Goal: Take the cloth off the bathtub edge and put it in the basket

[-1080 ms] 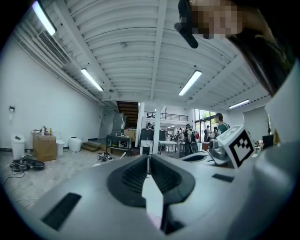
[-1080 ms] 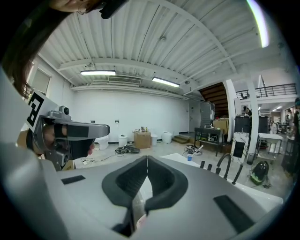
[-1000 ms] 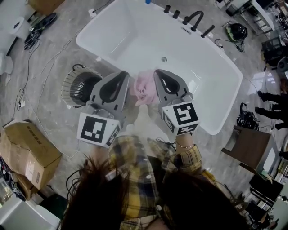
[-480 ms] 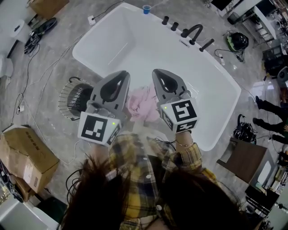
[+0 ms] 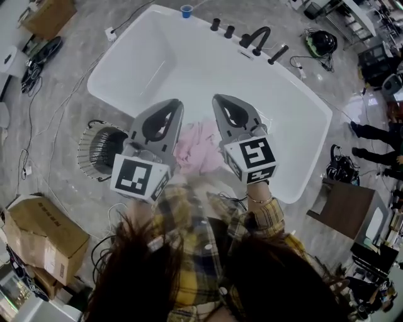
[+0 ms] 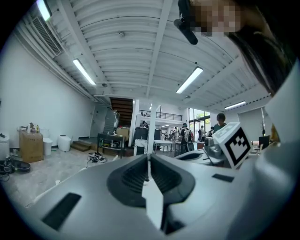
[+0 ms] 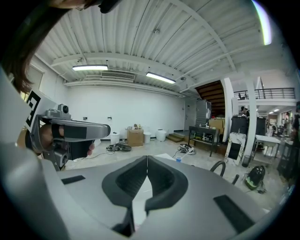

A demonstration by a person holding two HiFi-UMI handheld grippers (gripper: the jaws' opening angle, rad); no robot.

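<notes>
The pink cloth point(image 5: 195, 149) lies bunched on the near rim of the white bathtub point(image 5: 145, 56). In the head view it shows between my two grippers, which are held side by side above it. My left gripper point(image 5: 172, 103) and my right gripper point(image 5: 220, 99) both point out over the tub. Each is shut with nothing between its jaws. The round wire basket point(image 5: 99, 151) stands on the floor left of the tub, beside the left gripper. The left gripper view point(image 6: 148, 164) and the right gripper view point(image 7: 146, 161) look level across the room and show neither cloth nor basket.
A black faucet point(image 5: 255, 38) and knobs sit on the tub's far rim, with a blue cup point(image 5: 186, 11) at its corner. Cardboard boxes point(image 5: 45, 236) lie at the lower left, cables point(image 5: 38, 126) run over the floor, and a brown table point(image 5: 343, 207) stands to the right.
The head view has shifted: cloth and basket now sit lower in the frame, so the gripper tips reach farther past the cloth over the tub. Both grippers stay shut.
</notes>
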